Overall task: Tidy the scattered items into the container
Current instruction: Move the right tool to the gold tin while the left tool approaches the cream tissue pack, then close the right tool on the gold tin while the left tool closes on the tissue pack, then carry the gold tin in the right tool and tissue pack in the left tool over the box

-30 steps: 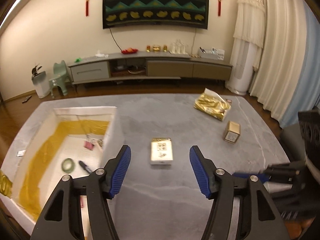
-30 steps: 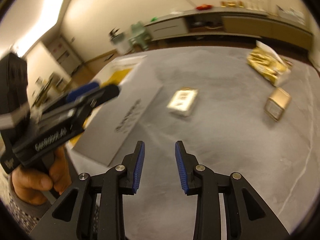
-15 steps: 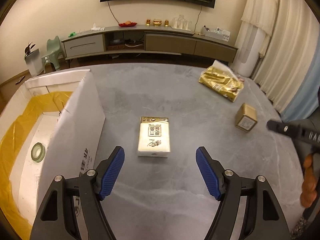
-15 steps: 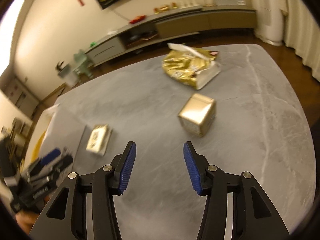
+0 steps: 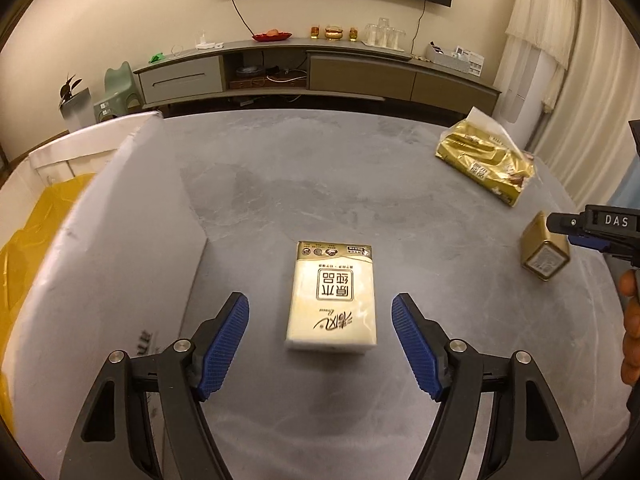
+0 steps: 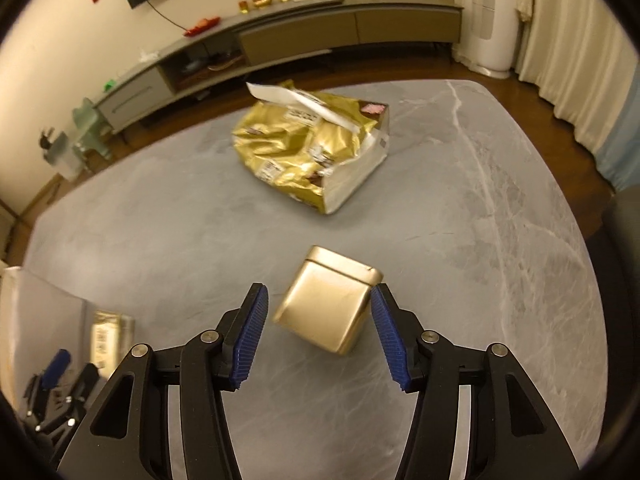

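The left tongs [image 5: 320, 344] stood spread around the tissue pack [image 5: 331, 296] on the bench [image 5: 320, 184]. The right tongs [image 6: 316, 336] were spread, flanking the gold tin [image 6: 328, 308].

Two wrist fisheyes, both low over the grey surface [image 5: 360, 168], both facing the TV-cabinet wall.

The left view looks forward and down along its hand-held gripper [image 5: 320, 344], close above the white tissue pack [image 5: 332, 300]; the gold tin [image 5: 544, 254] sits at 3 o'clock, the gold bag [image 5: 484, 160] at 1 o'clock. The right view sits nearer still, the gold tin [image 6: 330, 306] just ahead of its hand-held gripper [image 6: 316, 334], the gold bag [image 6: 312, 152] at 12 o'clock. Both share tin, bag and tissue pack [image 6: 106, 338], the last at 9 o'clock here.
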Available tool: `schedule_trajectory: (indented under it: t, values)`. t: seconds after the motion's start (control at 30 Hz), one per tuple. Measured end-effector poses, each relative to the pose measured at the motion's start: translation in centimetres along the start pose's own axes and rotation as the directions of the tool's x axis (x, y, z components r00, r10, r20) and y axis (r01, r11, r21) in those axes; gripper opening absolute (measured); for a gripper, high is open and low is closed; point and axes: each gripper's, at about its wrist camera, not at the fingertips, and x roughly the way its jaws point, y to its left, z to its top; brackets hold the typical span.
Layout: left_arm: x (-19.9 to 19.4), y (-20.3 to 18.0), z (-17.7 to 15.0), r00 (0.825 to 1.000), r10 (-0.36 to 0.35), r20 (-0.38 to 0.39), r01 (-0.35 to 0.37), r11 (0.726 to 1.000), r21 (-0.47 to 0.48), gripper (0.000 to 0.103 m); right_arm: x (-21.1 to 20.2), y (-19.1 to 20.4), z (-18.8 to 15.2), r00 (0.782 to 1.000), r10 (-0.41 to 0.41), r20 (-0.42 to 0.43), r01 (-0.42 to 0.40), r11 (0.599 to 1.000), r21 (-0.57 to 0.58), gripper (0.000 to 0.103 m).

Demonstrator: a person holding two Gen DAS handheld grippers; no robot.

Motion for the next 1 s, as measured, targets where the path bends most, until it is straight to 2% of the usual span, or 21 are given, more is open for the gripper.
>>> schedule_trajectory:
  t: [0.13, 0.33, 0.4, 0.43, 0.47, 0.67, 1.0]
  values:
    - [2.1, -0.9, 0.2, 1.0, 0.006, -0.024, -0.005, 1.0, 0.012, 0.075, 1.6, -0.5, 0.3, 1.0, 0.0, -0.031, 0.0, 1.0, -0.006, 0.061]
    - [4.5, -2.1, 0.3, 0.998, 0.03, -0.055, -0.029, 0.999, 0.022, 0.075, 3.3, -2.0, -0.1, 0.995, 0.058, -0.081, -0.057, 0.998, 0.018, 0.061]
    - [5.0, -2.2, 0.2, 0.998, 0.025, -0.064, -0.023, 0.999, 0.032, 0.067, 3.3, -2.4, -0.4, 0.996, 0.058, -0.071, -0.058, 0.998, 0.013, 0.058]
    - [5.0, -2.2, 0.1, 0.998, 0.02, -0.055, -0.018, 0.999, 0.038, 0.056, 3.2, -2.4, -0.6, 0.996, 0.057, -0.064, -0.057, 0.998, 0.002, 0.056]
    - [4.9, -2.2, 0.2, 0.998, 0.013, -0.054, -0.011, 0.999, 0.045, 0.053, 3.0, -2.4, -0.7, 0.997, 0.05, -0.055, -0.051, 0.999, -0.012, 0.054]
    - [3.8, -1.6, 0.2, 0.998, -0.038, -0.039, 0.039, 0.999, 0.025, 0.053, 1.8, -1.8, -1.4, 0.997, 0.068, -0.033, -0.069, 0.997, -0.044, 0.052]
    - [0.2, -1.2, 1.1, 0.997, -0.078, 0.015, 0.078, 0.997, 0.014, 0.053, -0.9, 0.2, -2.7, 0.993, 0.116, -0.02, -0.118, 0.989, -0.091, 0.052]
